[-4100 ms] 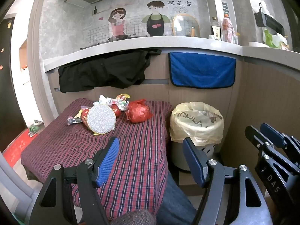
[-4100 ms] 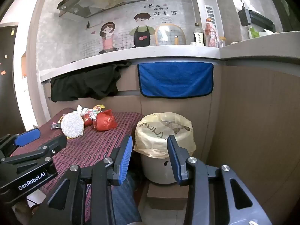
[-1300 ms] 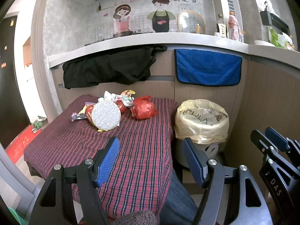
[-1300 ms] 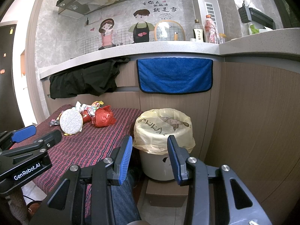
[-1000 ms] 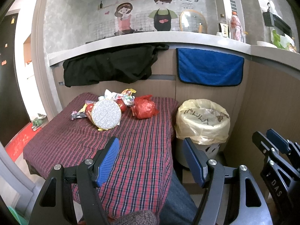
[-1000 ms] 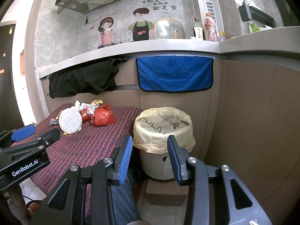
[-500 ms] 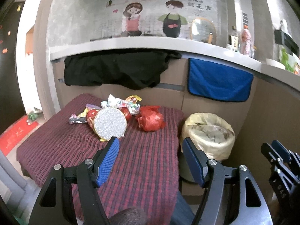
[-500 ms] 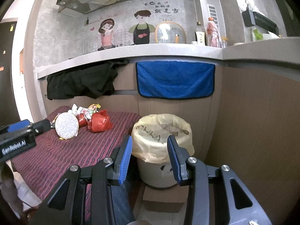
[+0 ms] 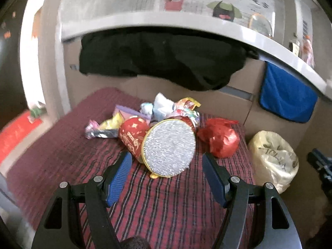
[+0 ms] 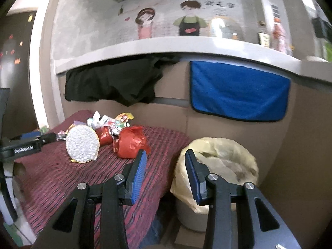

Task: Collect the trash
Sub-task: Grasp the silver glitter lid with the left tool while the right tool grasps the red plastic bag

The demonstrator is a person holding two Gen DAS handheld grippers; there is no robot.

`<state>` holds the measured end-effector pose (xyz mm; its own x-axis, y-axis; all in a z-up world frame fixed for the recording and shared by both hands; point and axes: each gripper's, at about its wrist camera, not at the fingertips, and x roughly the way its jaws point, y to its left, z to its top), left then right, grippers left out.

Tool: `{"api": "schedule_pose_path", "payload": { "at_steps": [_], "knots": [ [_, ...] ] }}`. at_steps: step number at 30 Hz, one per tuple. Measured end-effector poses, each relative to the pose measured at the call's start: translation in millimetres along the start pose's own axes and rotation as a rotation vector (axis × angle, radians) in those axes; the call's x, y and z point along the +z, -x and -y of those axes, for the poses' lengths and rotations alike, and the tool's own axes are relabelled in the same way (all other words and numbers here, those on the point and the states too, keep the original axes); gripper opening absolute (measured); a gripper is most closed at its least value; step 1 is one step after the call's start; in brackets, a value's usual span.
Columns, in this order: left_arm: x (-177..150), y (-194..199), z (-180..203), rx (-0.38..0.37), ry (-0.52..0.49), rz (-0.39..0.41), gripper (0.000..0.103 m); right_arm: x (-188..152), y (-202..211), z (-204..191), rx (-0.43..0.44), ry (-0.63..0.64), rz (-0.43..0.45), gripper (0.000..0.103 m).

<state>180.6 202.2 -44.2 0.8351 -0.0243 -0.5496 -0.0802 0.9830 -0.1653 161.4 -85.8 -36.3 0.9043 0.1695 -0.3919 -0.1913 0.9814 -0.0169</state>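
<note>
Left gripper (image 9: 166, 174) first: jaws spread wide, nothing between the blue pads, hanging over the near part of the plaid tablecloth (image 9: 62, 149). Just beyond its fingertips, and centred in the gap, stands the glittery silver disc (image 9: 169, 147), tilted up on its edge and facing the camera. Take that disc as the landmark. Tucked against its left side lies a red printed cup (image 9: 132, 133), on its side and touching the disc. Behind the disc sits a loose heap of wrappers (image 9: 166, 105) (white, yellow, purple, a foil one off to the left). Right of the disc, just beside it, is a crumpled red plastic bag (image 9: 220, 139). Further right of the disc, off the table's edge and lower down, is the trash bin (image 9: 271, 157) with its yellowish liner.

Now the right gripper (image 10: 165, 173): also spread, pads empty, held above the gap between the table edge and the bin (image 10: 217, 161). From here the disc (image 10: 82, 144) lies well off to the left, with the red bag (image 10: 129, 144) between it and the left blue pad. The left gripper's arm (image 10: 27, 144) pokes in left of the disc.

Above and behind the disc, a black garment (image 9: 161, 60) and a blue towel (image 10: 238, 92) hang from the counter.
</note>
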Motion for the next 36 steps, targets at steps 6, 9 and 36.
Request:
{"api": "schedule_pose_path", "payload": {
  "at_steps": [6, 9, 36],
  "knots": [
    [11.7, -49.4, -29.7, -0.051, 0.009, -0.081, 0.070, 9.6, -72.5, -20.1, 0.142, 0.017, -0.084, 0.037],
    [16.2, -72.4, -35.5, -0.124, 0.037, -0.124, 0.070, 12.1, -101.3, -30.3, 0.166, 0.037, -0.100, 0.037],
    [9.6, -77.6, -23.9, -0.242, 0.060, -0.167, 0.014, 3.3, -152.3, -43.0, 0.206, 0.079, -0.220, 0.037]
  ]
}}
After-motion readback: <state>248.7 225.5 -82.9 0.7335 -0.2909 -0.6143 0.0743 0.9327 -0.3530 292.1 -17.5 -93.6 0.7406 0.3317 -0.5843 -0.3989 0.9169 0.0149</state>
